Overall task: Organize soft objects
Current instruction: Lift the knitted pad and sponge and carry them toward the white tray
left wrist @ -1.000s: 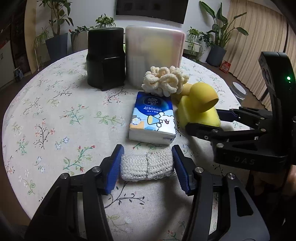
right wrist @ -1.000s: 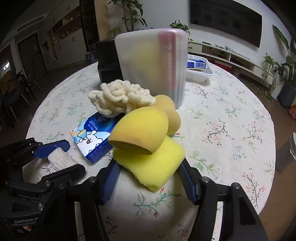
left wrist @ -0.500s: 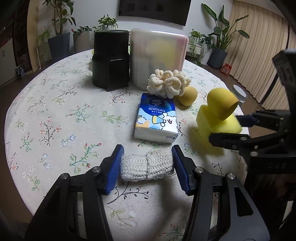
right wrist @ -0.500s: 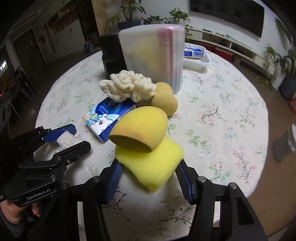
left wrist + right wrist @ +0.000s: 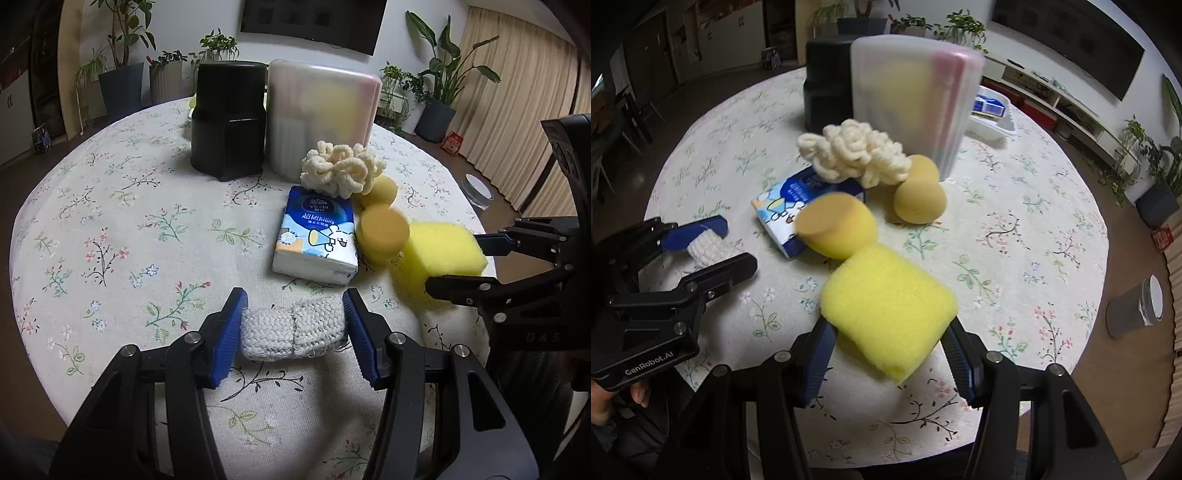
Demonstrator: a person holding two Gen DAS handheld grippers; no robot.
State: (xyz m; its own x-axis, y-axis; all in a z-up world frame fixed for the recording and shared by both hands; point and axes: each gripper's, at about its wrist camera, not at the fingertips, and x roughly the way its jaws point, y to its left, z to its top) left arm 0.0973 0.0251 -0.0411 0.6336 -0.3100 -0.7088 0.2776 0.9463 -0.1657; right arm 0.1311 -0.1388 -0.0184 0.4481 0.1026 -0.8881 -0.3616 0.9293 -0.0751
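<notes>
My left gripper (image 5: 293, 332) is shut on a white knitted pad (image 5: 291, 330), held low over the table; it also shows in the right wrist view (image 5: 711, 249). My right gripper (image 5: 888, 347) is shut on a yellow rectangular sponge (image 5: 890, 308), lifted above the table, also seen in the left wrist view (image 5: 441, 251). A yellow egg-shaped sponge (image 5: 836, 225) lies by the tissue pack (image 5: 317, 236). A second egg sponge (image 5: 919, 199) and a cream looped scrubber (image 5: 853, 151) lie behind.
A frosted plastic box (image 5: 321, 110) and a black container (image 5: 229, 118) stand at the back of the round floral table (image 5: 110, 229). A white tray (image 5: 990, 118) sits behind the box. A grey bin (image 5: 1134, 310) stands on the floor to the right.
The right gripper lifted and pulled back with the yellow sponge. The egg-shaped sponge that rode on it has tumbled off towards the tissue pack. The left gripper kept its hold.
</notes>
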